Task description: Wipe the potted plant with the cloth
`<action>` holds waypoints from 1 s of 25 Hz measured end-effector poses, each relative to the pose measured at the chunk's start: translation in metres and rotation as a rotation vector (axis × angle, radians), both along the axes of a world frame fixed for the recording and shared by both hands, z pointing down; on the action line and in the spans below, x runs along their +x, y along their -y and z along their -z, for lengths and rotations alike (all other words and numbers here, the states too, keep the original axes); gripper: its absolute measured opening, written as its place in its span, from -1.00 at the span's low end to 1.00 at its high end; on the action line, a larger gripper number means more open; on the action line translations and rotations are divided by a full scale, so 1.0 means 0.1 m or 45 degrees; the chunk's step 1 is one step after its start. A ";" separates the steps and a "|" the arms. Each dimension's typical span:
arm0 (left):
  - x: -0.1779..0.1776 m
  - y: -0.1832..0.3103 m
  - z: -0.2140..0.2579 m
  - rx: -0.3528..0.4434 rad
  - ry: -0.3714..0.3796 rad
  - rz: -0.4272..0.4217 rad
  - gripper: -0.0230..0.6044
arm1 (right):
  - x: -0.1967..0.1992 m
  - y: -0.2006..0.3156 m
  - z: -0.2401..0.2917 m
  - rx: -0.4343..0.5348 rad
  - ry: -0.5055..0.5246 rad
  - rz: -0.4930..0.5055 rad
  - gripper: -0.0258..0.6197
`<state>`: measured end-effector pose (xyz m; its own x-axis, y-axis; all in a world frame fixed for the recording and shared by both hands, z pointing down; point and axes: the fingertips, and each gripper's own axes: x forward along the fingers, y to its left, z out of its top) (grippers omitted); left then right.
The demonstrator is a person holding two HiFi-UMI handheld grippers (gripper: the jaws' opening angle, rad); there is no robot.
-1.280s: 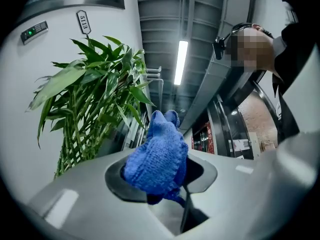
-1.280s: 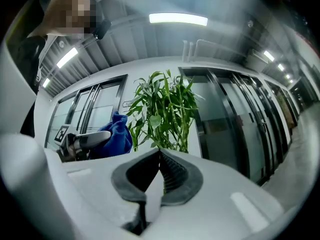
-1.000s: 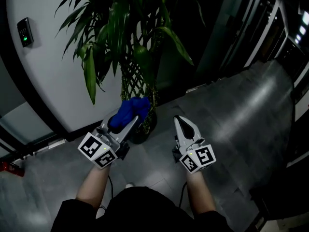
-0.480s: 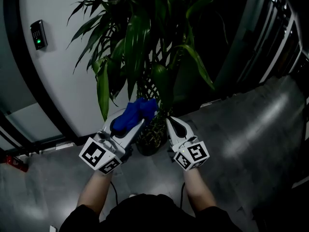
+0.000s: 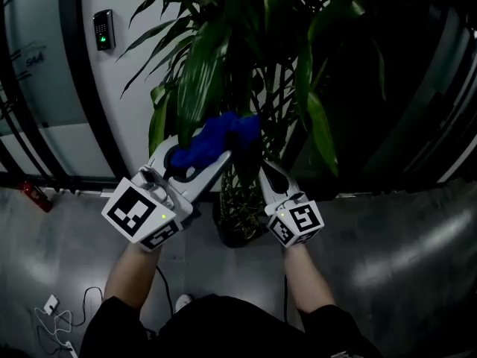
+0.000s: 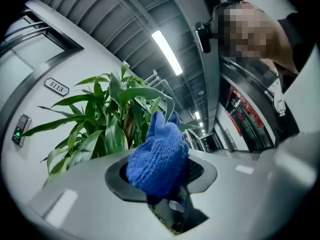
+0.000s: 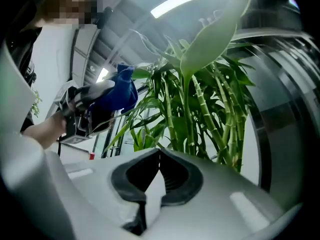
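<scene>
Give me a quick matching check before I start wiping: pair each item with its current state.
Column 1:
1. left gripper
2. right gripper
3. cloth
4. wall keypad

Column 2:
A. jaws together, nothing between them
B. blue, bunched up and sticking out past the jaws
C. shut on the cloth
D. showing a green light

Pairs: 1-C, 2-A, 3-B, 4-D
</scene>
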<state>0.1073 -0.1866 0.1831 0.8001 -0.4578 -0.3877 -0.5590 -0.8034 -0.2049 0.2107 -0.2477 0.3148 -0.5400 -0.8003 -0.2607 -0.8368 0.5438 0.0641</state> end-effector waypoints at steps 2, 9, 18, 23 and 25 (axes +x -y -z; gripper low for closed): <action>0.06 0.08 0.20 0.017 0.008 0.101 -0.44 | -0.04 0.08 0.13 0.023 0.034 0.071 -0.91; 0.39 0.32 0.27 -0.008 0.209 0.380 -0.43 | -0.36 0.08 0.32 -0.020 0.133 0.313 -0.91; 0.38 0.34 0.24 0.025 0.373 0.474 -0.44 | -0.45 -0.08 0.37 0.012 0.090 0.350 -0.91; 0.51 0.35 0.14 0.014 0.452 0.446 -0.43 | -0.35 -0.17 0.41 0.015 0.102 0.302 -0.91; 0.59 0.40 0.12 0.026 0.508 0.437 -0.43 | -0.36 -0.17 0.50 0.042 0.110 0.296 -0.91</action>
